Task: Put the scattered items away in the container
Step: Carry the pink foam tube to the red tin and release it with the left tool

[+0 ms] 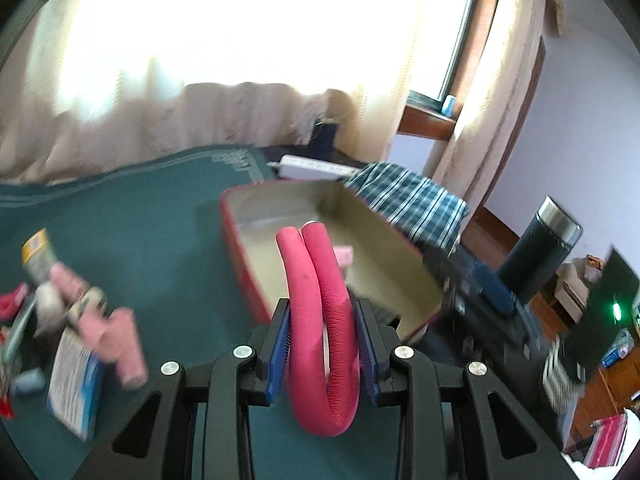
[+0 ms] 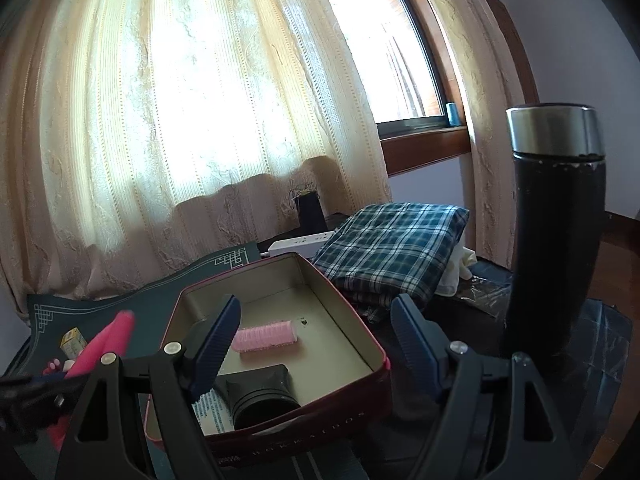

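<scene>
While its two blue pads press in from either side, the left gripper (image 1: 323,344) is clamped on a pink foam roller (image 1: 320,320) bent double into a hairpin, the fold hanging below the fingers and the two ends standing up together in front of them. Just beyond those ends sits the red tin (image 1: 244,256), its pale inside open to view, with a small pink curler (image 1: 345,257) peeking out behind the foam. Off to the left on the green mat (image 1: 160,216) lies a blurred heap of items: pink curlers (image 1: 120,340), a white and blue box (image 1: 76,384) and a small yellow-topped carton (image 1: 38,256). The right gripper (image 2: 316,344) has its fingers well apart with nothing between them, held over the near part of the tin, where a pink curler (image 2: 266,338), a black cylinder (image 2: 262,396) and a printed leaflet (image 2: 212,412) lie. Right of the tin are a folded plaid cloth (image 2: 388,256) and a tall black flask (image 2: 556,236); a white power strip (image 2: 300,244) lies behind, near the curtain (image 2: 180,120).
</scene>
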A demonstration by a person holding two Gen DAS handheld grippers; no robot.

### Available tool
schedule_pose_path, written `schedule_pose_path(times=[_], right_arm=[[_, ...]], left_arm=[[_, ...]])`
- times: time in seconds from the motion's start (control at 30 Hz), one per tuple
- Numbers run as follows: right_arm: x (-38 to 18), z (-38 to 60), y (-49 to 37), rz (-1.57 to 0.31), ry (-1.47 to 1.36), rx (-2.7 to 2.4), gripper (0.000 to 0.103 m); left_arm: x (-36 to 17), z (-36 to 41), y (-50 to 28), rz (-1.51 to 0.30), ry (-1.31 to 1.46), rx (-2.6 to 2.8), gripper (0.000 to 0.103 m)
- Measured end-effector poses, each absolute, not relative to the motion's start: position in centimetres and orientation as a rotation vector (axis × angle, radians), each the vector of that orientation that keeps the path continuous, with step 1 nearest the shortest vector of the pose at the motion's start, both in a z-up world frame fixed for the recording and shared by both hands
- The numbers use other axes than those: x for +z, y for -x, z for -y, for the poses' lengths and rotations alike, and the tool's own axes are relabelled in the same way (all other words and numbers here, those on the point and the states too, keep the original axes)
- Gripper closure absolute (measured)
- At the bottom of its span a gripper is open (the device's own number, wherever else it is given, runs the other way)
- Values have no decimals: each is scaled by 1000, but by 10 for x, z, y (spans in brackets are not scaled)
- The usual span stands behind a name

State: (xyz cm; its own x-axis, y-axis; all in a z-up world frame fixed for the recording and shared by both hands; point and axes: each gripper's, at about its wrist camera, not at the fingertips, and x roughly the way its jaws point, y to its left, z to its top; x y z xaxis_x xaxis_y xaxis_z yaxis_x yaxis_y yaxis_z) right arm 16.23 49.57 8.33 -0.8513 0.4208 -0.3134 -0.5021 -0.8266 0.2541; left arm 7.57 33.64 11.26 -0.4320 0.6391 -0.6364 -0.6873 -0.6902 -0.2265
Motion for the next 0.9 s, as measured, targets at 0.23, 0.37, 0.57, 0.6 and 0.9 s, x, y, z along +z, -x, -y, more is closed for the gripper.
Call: schedule_pose_path(times=[0.23, 0.37, 0.57, 0.6, 0.9], right_arm=[[82, -501, -167, -494, 304, 2572, 22], [82, -504, -168, -510, 295, 2564, 22], [82, -504, -168, -510, 299, 2562, 22], [82, -503, -168, -511, 299, 2562, 22], [81, -506, -168, -526, 302, 2552, 22]], left_arm=[[114, -375, -41, -22, 921, 2096, 70], [107, -384, -28, 14, 953, 2090, 64], [105, -377, -28, 36, 954, 2105, 57], [105, -374, -28, 37, 955, 2110, 57], [105, -340, -32, 62, 973, 2171, 57]])
